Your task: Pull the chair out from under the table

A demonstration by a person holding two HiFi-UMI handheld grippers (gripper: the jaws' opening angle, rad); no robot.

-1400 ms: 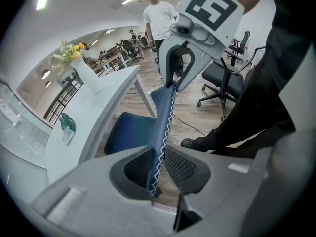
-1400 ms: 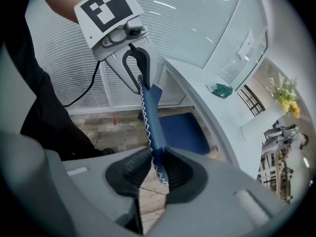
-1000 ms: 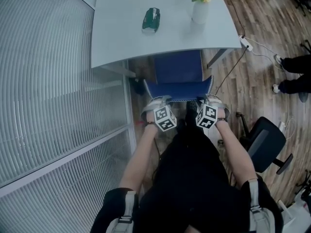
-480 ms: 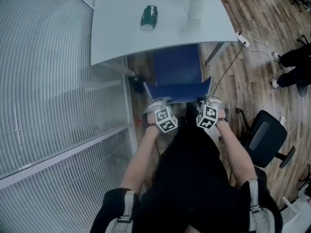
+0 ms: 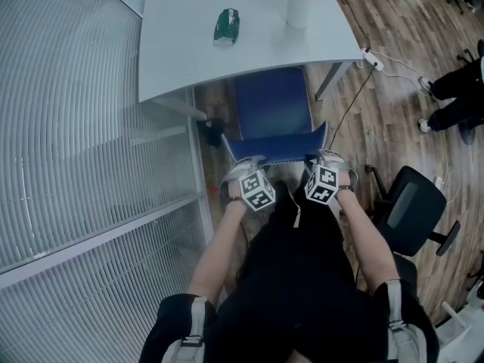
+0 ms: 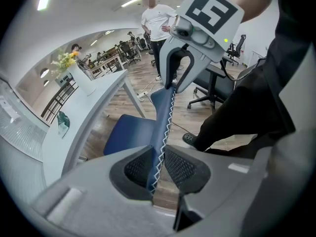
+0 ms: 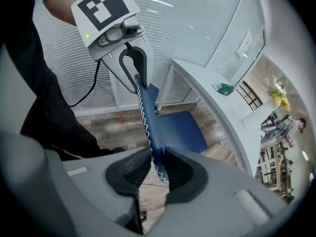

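Observation:
A blue chair [image 5: 272, 112] with white zigzag stitching on its backrest stands half out from under the white table [image 5: 181, 59]. My left gripper [image 5: 243, 165] is shut on the left end of the backrest top [image 6: 163, 127]. My right gripper [image 5: 321, 159] is shut on the right end of the same backrest [image 7: 150, 137]. In each gripper view the backrest edge runs between the black pads, and the other gripper shows clamped farther along it. The seat [image 6: 128, 135] shows beside the table edge.
A green object [image 5: 225, 25] and a white vase with yellow flowers [image 5: 297, 6] stand on the table. Glass wall with blinds [image 5: 83, 142] runs along the left. A black office chair [image 5: 412, 214] is at the right, a power strip and cable [image 5: 370, 59] lie on the wood floor, and a person's legs [image 5: 454, 100] are at far right.
Both grippers have drawn the backrest toward me, and more of the blue seat shows beyond the table edge. The grips are unchanged.

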